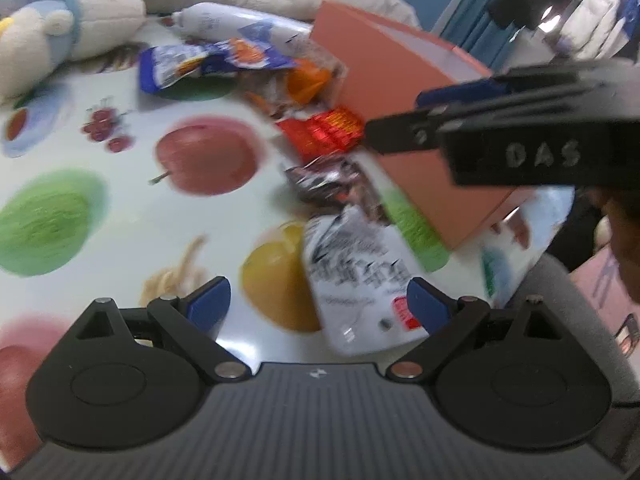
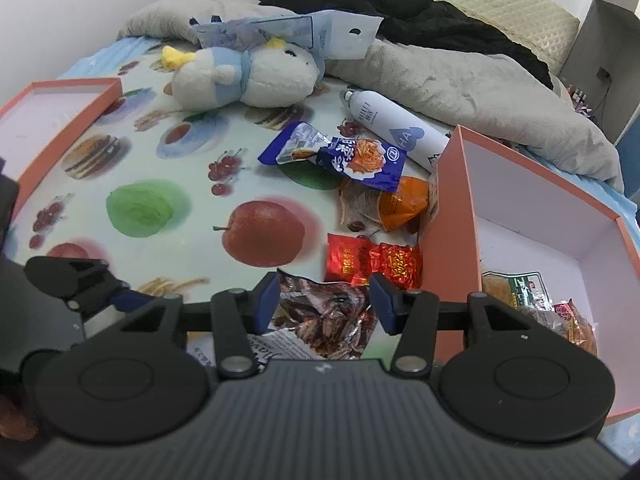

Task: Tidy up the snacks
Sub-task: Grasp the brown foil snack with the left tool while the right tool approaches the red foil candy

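Snack packets are lying in a loose row on a fruit-print cloth beside an open orange box (image 2: 456, 216). A blue packet (image 2: 340, 156) is lying farthest back, with an orange-and-clear packet (image 2: 392, 200) just in front of it, touching the box's corner. Shiny red packets (image 2: 372, 262) are sitting nearer, against the box wall. A crinkled dark foil packet (image 2: 324, 316) is overlapping a white printed pouch (image 1: 360, 280). Two more packets (image 2: 540, 304) are resting flat on the box's white floor.
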A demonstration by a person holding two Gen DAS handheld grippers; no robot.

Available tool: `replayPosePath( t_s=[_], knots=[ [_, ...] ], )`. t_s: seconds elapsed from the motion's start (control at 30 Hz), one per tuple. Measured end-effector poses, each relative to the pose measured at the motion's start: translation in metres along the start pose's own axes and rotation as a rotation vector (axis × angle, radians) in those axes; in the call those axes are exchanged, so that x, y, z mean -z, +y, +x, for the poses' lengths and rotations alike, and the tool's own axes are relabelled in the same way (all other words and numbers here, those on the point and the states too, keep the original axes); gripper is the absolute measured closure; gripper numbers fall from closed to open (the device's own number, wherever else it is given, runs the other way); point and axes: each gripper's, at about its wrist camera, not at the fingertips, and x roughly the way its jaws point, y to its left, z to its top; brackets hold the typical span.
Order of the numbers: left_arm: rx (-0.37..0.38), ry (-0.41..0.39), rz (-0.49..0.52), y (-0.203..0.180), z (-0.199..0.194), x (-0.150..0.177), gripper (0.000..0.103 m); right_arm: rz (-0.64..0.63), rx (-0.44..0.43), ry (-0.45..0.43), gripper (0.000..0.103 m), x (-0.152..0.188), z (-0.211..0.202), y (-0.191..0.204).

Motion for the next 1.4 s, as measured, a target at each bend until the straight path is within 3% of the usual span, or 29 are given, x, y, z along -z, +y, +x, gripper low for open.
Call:
replayPosePath(
  t_s=[0.27,0.4,0.5,0.57,0.67,1.13,1.4],
  knots=[
    [0.033,-0.045,-0.03,-0.007,0.026,-0.014,0.007,0.04,-0.016,0.009,0.051,-0.005,0.004,-0.01],
    [0.043,-0.059,-0.062,-0.008,0.036,-0.023,0.016,0.042,-0.01,-0.004,0.051,-0.009,0.009,-0.012],
    [0.06,-0.062,-0.094,-0.009,0.043,-0.025,0.035,0.039,-0.003,0.006,0.051,-0.012,0.014,-0.014],
    [0.037,-0.056,-0.07,-0.012,0.046,-0.025,0.058,0.026,0.009,0.007,0.051,-0.014,0.017,-0.013],
    [0.019,-0.059,-0.082,-0.009,0.047,-0.026,0.064,0.019,0.008,0.011,0.051,-0.017,0.023,-0.014],
    [-0.15,-0.115,-0.222,0.057,-0.017,-0.002,0.067,0.038,0.016,0.023,0.052,-0.028,0.081,0.004],
    [-0.193,-0.142,-0.29,0.079,-0.037,0.006,0.067,0.061,0.097,0.061,0.059,-0.022,0.121,0.001]
  ],
)
